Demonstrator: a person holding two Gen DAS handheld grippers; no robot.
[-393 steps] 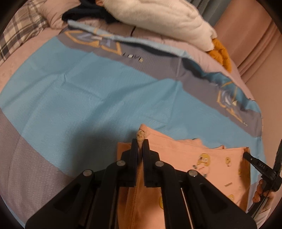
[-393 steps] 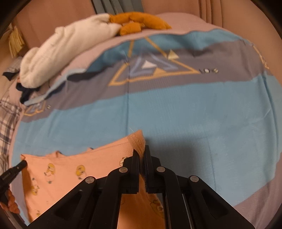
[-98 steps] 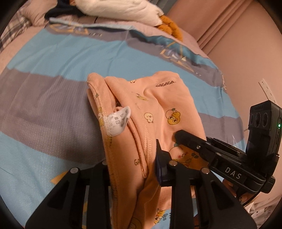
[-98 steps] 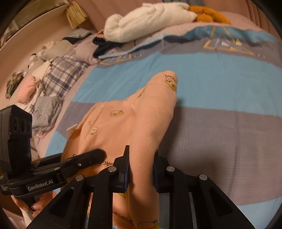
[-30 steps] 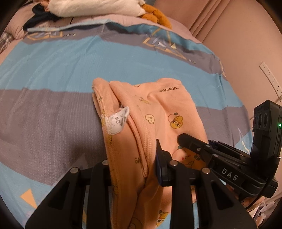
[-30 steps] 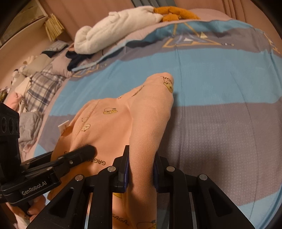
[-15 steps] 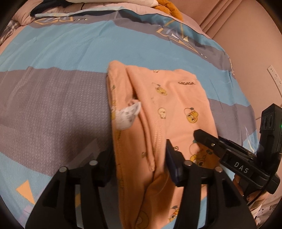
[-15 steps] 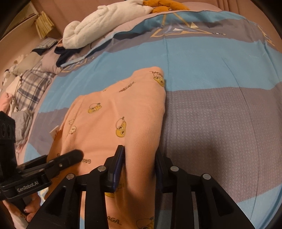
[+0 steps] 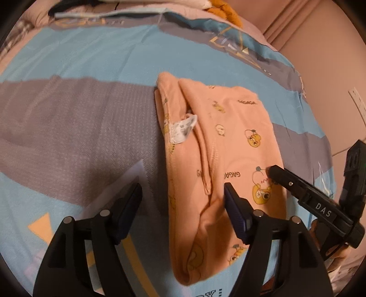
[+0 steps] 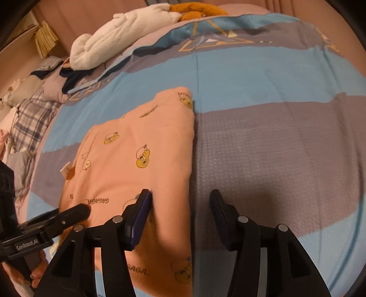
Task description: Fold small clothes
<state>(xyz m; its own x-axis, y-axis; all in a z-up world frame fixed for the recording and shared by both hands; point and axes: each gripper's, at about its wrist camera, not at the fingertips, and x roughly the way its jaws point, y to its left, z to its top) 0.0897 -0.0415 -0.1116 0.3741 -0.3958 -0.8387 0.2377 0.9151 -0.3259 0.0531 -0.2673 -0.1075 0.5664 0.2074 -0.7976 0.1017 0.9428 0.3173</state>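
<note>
A small orange garment (image 9: 219,146) with yellow cartoon prints lies folded on the blue and grey bedspread (image 9: 75,118); a white care label (image 9: 183,129) sticks out of its left edge. It also shows in the right wrist view (image 10: 137,160). My left gripper (image 9: 183,194) is open, its jaws spread on either side of the garment's near left edge, holding nothing. My right gripper (image 10: 180,198) is open over the garment's near right edge, holding nothing. Each gripper shows in the other's view: the right one (image 9: 306,189), the left one (image 10: 52,219).
A white rolled blanket (image 10: 123,29) and an orange plush toy (image 10: 196,10) lie at the bed's far end. Dark clothes (image 10: 73,77) and a plaid cloth (image 10: 32,116) lie at the far left. Pink curtains (image 9: 304,25) and a wall stand to the right.
Both grippers have opened and let go of the garment, which now lies flat on the bed. Both have drawn back a little toward its near edge.
</note>
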